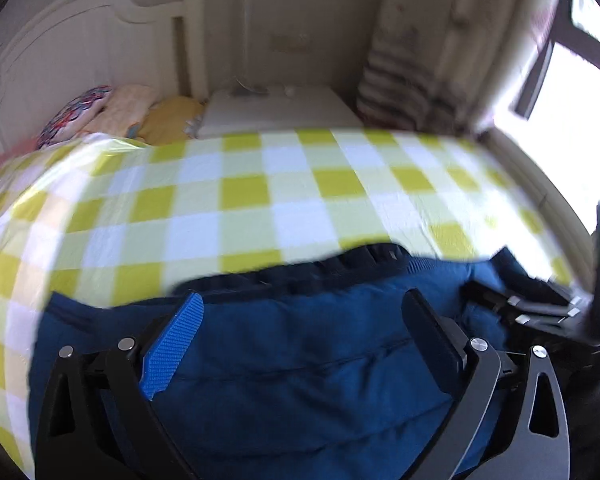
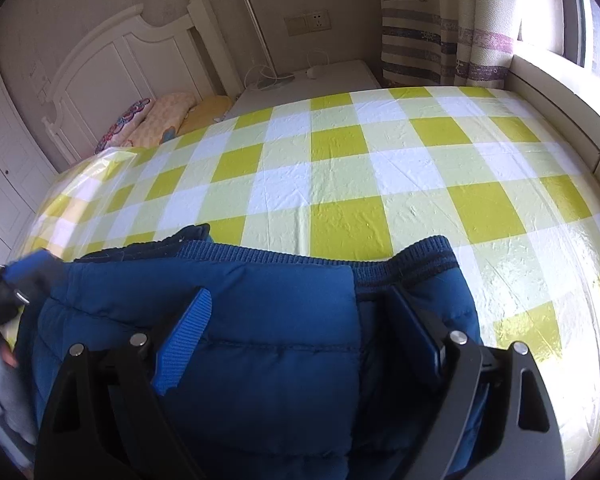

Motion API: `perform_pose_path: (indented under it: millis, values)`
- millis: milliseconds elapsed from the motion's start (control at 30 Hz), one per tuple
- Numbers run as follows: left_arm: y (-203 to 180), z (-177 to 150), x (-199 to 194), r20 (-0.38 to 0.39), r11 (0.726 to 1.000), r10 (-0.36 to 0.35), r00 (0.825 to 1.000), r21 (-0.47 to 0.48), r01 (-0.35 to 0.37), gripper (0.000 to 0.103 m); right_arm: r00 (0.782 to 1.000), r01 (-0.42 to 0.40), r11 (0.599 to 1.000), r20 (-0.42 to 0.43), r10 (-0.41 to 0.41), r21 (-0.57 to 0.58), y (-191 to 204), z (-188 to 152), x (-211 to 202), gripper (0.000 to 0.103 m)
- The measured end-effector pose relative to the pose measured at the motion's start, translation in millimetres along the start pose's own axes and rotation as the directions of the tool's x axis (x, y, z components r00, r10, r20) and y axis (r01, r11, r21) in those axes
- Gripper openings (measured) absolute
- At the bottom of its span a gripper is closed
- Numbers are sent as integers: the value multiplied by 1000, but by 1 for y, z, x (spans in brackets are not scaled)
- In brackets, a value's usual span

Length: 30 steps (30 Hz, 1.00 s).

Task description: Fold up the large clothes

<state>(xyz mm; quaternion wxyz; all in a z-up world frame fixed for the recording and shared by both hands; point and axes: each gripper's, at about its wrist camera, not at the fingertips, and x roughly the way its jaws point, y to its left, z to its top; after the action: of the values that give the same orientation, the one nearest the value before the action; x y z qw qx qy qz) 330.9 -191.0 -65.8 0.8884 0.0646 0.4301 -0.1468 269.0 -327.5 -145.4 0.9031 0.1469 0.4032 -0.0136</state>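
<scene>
Blue quilted jacket (image 2: 260, 340) lying on the checked bed cover (image 2: 340, 168), directly beneath and between the fingers of both grippers; its ribbed knit edge (image 2: 268, 254) lies just ahead of the right gripper (image 2: 304, 336). Right gripper: jaws wide, nothing clamped, a padded panel filling the gap between them. Left gripper (image 1: 300, 340): jaws likewise wide over the quilted cloth, holding nothing; this view is motion-blurred. Each gripper appears at the edge of the other's view, so the two are close together over the garment. Step judged in hand: between grasps, with the jacket apparently partly folded. The next move calls for each gripper to close on an edge or corner, gathering all layers of the thick padding, before carrying it over.
</scene>
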Motion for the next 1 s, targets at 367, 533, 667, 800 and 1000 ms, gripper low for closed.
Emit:
perform_pose_path:
  millis: [367, 533, 667, 800, 1000]
  values:
    - [20, -15, 25, -32, 994, -103, 994, -53, 101, 98, 1000, -12, 1000, 1, 12, 5, 1, -1, 0, 88]
    - [76, -17, -2, 2, 997, 8, 1000, -74, -8, 97, 1000, -23, 1000, 1, 23, 12, -1, -1, -1, 88]
    - [153, -39, 14, -24, 953, -94, 995, -291, 83, 99, 1000, -23, 1000, 0, 23, 8, -2, -1, -1, 88]
    - [135, -35, 18, -35, 976, 6, 999, -216, -13, 99, 1000, -7, 1000, -1, 7, -1, -1, -1, 0, 88]
    - [148, -36, 16, -1, 959, -45, 999, -279, 43, 99, 1000, -13, 1000, 0, 13, 6, -1, -1, 0, 88]
